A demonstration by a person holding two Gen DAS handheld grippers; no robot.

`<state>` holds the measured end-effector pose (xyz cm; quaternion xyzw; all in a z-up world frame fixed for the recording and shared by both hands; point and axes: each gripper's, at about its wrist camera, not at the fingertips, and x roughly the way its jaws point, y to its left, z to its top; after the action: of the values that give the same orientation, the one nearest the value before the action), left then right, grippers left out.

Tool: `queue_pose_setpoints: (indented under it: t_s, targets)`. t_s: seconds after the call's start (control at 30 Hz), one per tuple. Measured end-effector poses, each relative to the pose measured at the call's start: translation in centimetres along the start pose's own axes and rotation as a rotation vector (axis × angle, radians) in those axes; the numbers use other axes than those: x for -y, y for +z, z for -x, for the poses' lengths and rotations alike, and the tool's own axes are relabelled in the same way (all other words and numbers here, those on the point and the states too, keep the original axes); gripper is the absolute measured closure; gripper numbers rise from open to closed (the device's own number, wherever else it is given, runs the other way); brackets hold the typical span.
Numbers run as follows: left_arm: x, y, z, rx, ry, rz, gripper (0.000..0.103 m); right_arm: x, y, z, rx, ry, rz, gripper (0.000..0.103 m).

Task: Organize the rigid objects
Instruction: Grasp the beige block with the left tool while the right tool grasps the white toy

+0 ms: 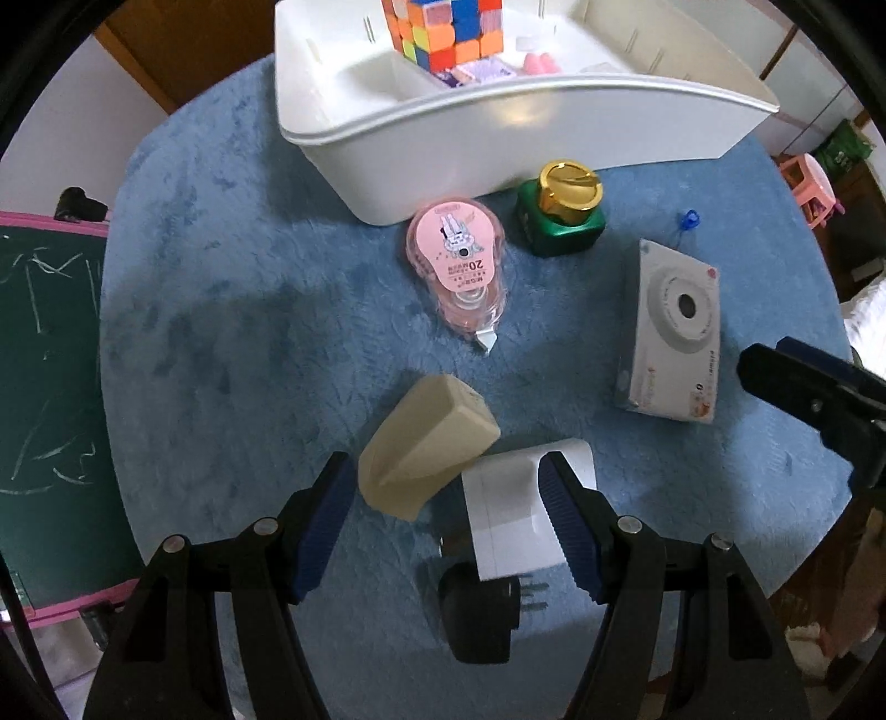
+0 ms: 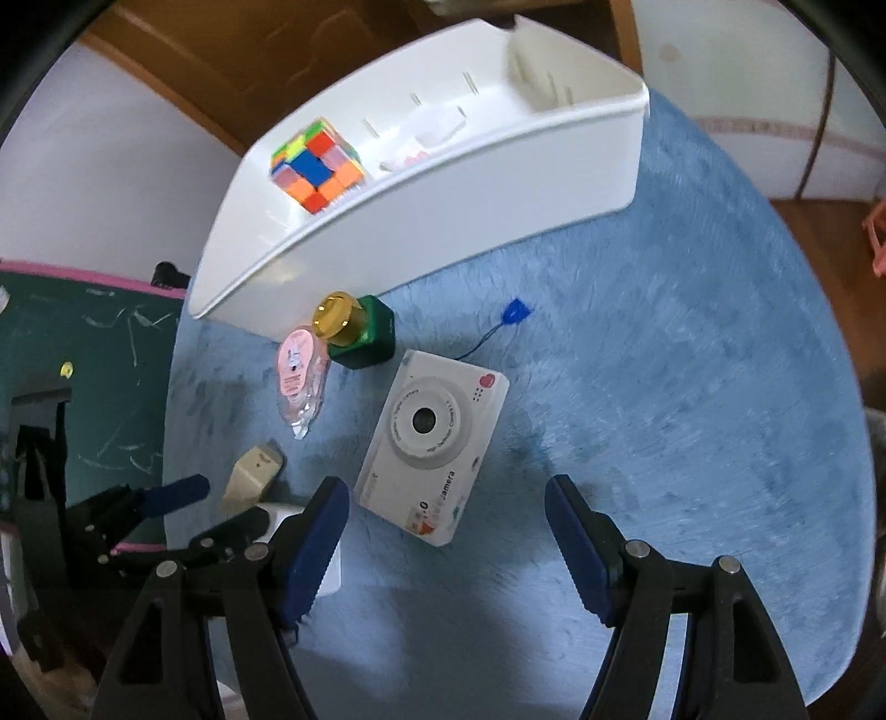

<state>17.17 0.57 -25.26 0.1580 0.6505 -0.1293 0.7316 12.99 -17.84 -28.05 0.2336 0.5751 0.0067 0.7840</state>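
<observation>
On the blue rug lie a beige wedge-shaped block (image 1: pixel 426 451), a white charger (image 1: pixel 520 509), a black plug adapter (image 1: pixel 482 615), a pink correction tape (image 1: pixel 457 266), a green bottle with a gold cap (image 1: pixel 562 213) and a white toy camera (image 1: pixel 673 332). My left gripper (image 1: pixel 446 526) is open, low over the beige block and white charger. My right gripper (image 2: pixel 446 545) is open and empty, just in front of the toy camera (image 2: pixel 434 443). The white bin (image 1: pixel 443 122) holds a colour cube (image 1: pixel 443 27); it also shows in the right wrist view (image 2: pixel 315 166).
A green chalkboard with a pink frame (image 1: pixel 44 360) lies at the left rug edge. A small blue tag on a string (image 2: pixel 515 311) lies right of the bottle. Pink stool (image 1: pixel 808 183) stands beyond the rug at right. Bare rug (image 2: pixel 692 387) spreads to the right of the camera.
</observation>
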Motion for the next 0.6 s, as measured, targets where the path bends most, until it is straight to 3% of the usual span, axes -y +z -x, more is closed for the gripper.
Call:
queue_pose_setpoints:
  t_s: [0.3, 0.5, 0.6]
  targets:
    - [-0.7, 1.3, -1.8, -0.054, 0.017, 0.028, 0.031, -0.1, 1.2, -3.2, -0.048, -0.022, -0.132, 0.029]
    - [-1.3, 1.8, -3.2, -0.087, 0.013, 0.048, 0.031, -1.5, 1.4, -5.1, -0.063, -0.101, -0.134, 0.029]
    - [-1.6, 2.0, -3.7, -0.102, -0.011, 0.051, 0.044, -2.4, 1.5, -5.7, -0.058, -0.141, -0.127, 0.027]
